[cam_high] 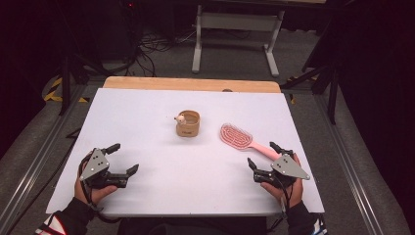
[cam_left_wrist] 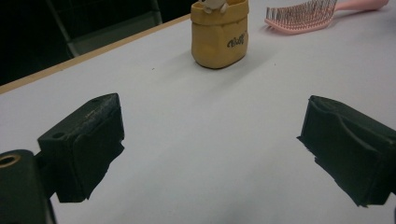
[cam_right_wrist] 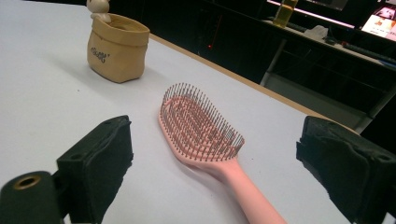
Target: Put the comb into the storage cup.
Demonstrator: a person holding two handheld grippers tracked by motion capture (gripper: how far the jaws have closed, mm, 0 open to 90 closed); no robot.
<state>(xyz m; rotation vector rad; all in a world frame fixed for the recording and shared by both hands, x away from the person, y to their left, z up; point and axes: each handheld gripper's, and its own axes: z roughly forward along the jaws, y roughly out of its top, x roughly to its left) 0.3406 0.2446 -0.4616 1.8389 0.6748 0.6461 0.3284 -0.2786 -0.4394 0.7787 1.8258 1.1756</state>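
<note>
A pink hairbrush [cam_high: 241, 139] lies bristles up on the white table [cam_high: 161, 112], right of centre, its handle running toward my right gripper [cam_high: 263, 155]. That gripper is open, and the brush handle [cam_right_wrist: 243, 184] lies just ahead between its spread jaws, untouched. A small tan bag-shaped pot [cam_high: 188, 123] with a little figure on its rim stands upright near the table's middle. My left gripper [cam_high: 124, 157] rests open at the front left, nothing between its jaws; the pot [cam_left_wrist: 219, 33] and brush [cam_left_wrist: 303, 16] appear far ahead of it.
The white sheet ends at a wooden strip [cam_high: 191, 84] along the far edge. Beyond it stand a white table frame [cam_high: 237, 29] and cables on the floor. Dark stands flank both sides.
</note>
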